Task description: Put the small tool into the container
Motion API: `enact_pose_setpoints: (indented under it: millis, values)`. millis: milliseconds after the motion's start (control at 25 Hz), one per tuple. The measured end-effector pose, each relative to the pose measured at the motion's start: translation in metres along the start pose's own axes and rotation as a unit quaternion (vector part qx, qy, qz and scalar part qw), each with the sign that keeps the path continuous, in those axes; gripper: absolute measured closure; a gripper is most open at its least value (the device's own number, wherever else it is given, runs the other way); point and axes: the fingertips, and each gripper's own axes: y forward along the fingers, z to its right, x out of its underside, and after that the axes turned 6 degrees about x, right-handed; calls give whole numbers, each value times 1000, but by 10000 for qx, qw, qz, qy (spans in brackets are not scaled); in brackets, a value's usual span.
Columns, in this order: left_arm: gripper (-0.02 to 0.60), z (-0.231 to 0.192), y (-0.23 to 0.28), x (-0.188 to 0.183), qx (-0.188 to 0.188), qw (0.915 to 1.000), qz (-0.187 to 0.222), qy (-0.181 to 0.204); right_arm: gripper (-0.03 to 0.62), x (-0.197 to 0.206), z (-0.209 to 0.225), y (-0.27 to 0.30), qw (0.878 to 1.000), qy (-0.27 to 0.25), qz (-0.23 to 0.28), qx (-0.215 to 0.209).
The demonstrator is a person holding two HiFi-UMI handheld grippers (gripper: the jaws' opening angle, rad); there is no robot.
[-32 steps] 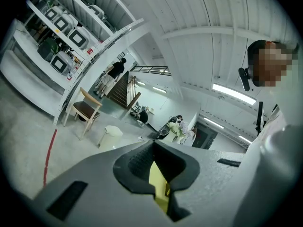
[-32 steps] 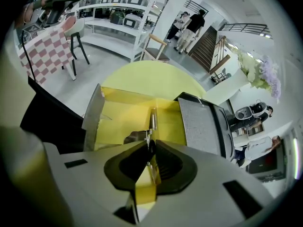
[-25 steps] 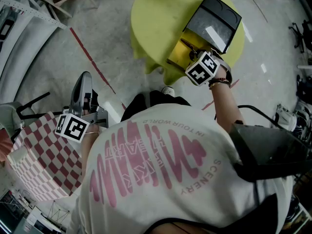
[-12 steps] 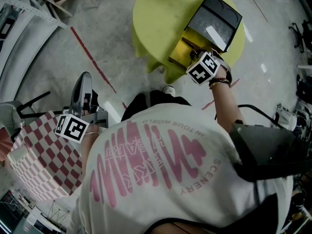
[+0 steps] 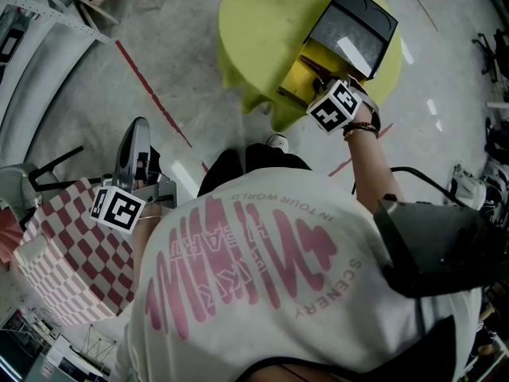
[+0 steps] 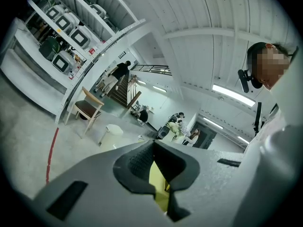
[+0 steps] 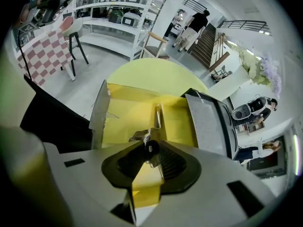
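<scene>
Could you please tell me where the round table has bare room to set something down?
The table is bare on its left half, between the open box and the rim. The right side is crowded: the box and its black lid fill it, and the right hand-held gripper, jaws just opening round the small tool, hangs over the box.

Container (image 7: 120, 122) open from above — raised lid (image 5: 354, 30) blocks far side; small tool (image 7: 155, 119) takes middle.
</scene>
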Motion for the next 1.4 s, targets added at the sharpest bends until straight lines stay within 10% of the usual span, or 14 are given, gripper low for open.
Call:
enact_pose_setpoints:
  millis: [1400]
  values:
    - [574, -17, -14, 29, 346, 9973, -640, -51, 448, 2, -5, 0, 9869, 1575, 312, -178]
